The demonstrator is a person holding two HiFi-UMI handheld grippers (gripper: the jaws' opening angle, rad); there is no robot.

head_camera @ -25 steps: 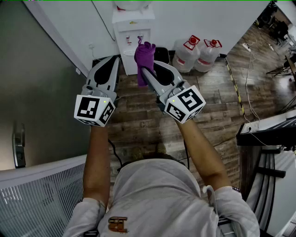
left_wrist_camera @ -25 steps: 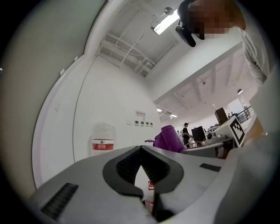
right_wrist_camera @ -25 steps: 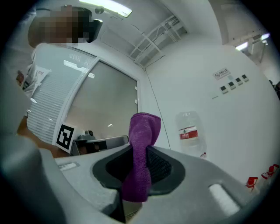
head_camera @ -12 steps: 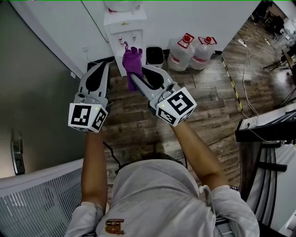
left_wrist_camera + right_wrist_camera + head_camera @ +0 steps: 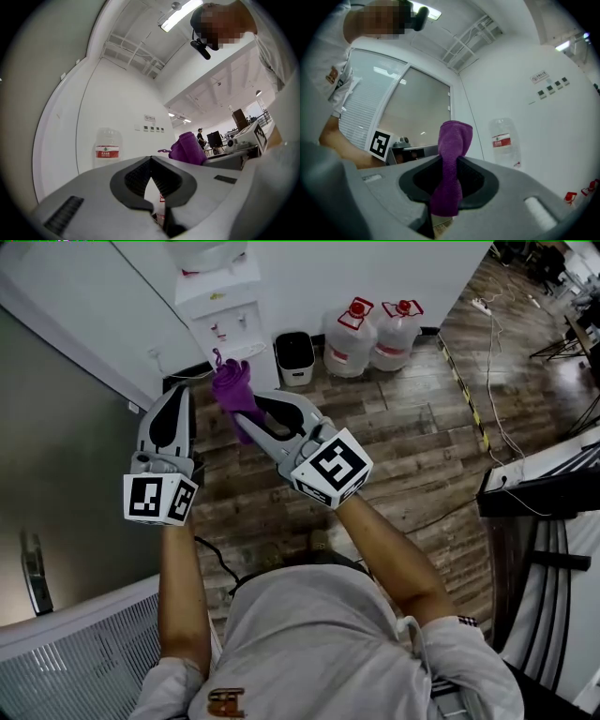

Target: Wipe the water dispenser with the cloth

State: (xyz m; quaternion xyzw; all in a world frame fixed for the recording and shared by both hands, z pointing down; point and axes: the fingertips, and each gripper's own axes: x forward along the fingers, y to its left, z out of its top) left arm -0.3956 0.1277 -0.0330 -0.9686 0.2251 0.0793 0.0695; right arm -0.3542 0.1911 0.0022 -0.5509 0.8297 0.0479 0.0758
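The right gripper [image 5: 451, 165] has its jaws closed on a purple cloth [image 5: 454, 136]. The cloth is pinched at the middle of its length, so one rolled end stands up past the jaw tips and the other end hangs down behind them. From the head view the cloth is held out in front of the white water dispenser [image 5: 223, 298], near its lower front; whether it touches cannot be told. The left gripper [image 5: 150, 161] is held just beside the right one, its jaws brought together at the tips with nothing between them. Two water bottles [image 5: 375, 322] and a small black bin [image 5: 295, 357] stand on the wooden floor [image 5: 412, 437] beside the dispenser.
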